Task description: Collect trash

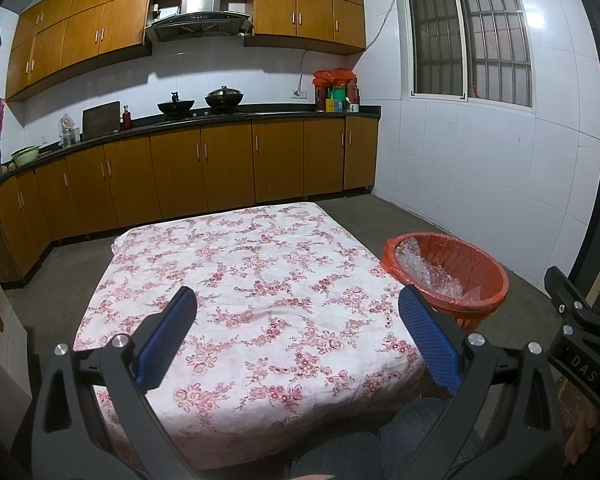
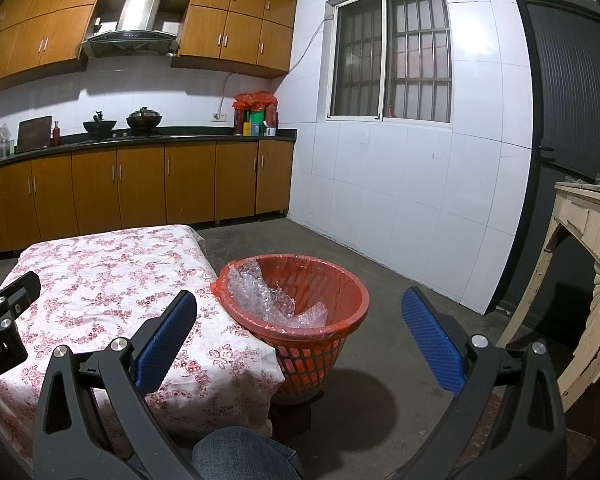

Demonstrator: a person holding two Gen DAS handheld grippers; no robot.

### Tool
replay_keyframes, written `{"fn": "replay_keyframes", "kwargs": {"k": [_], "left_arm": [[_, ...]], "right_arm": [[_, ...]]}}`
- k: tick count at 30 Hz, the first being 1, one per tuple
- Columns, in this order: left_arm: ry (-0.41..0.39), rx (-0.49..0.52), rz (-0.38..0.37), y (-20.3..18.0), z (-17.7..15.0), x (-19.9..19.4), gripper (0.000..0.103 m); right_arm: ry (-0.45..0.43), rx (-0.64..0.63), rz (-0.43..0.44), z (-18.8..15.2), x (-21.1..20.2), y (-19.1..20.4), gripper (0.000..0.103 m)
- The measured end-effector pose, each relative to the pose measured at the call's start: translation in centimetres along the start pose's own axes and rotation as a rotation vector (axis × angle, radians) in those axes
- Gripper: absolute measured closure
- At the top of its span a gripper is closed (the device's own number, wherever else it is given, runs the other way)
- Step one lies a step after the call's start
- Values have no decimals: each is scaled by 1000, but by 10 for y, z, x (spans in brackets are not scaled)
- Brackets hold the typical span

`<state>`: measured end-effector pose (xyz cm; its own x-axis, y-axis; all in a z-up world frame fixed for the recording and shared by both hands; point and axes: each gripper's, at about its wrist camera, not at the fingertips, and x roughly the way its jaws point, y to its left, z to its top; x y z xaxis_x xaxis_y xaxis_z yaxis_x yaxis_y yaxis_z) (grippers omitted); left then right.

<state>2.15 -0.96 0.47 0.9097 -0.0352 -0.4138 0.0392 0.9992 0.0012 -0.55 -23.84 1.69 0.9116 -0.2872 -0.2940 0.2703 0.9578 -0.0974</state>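
- Floral cloth covers the surface (image 1: 236, 280), and from left to right across it no loose scrap shows in either view; only the pink pattern lies there.
- Left claw (image 1: 298, 320) hangs released over the near edge of the surface, its blue pads spread wide with nothing between them.
- Bubble wrap (image 2: 268, 300), the only trash visible, lies crumpled inside the red basket (image 2: 340, 280), piled against the wall nearest the surface.
- Red basket stands on the floor just beside the surface's right edge, touching or nearly touching the hanging cloth.
- Right claw (image 2: 300, 316) is likewise released and holds nothing; the basket sits straight ahead of it and slightly left, so this claw is the nearer one to the basket.
- Judging from this, the collecting looks largely done; any further piece would travel rightward off the surface into the basket.
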Motion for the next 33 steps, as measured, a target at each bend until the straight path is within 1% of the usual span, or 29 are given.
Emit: {"fn": "replay_keyframes", "kwargs": {"k": [33], "left_arm": [[15,4,-9,-2,-5,4,4]], "right_arm": [[3,0,0,0,-1,0,2]]}}
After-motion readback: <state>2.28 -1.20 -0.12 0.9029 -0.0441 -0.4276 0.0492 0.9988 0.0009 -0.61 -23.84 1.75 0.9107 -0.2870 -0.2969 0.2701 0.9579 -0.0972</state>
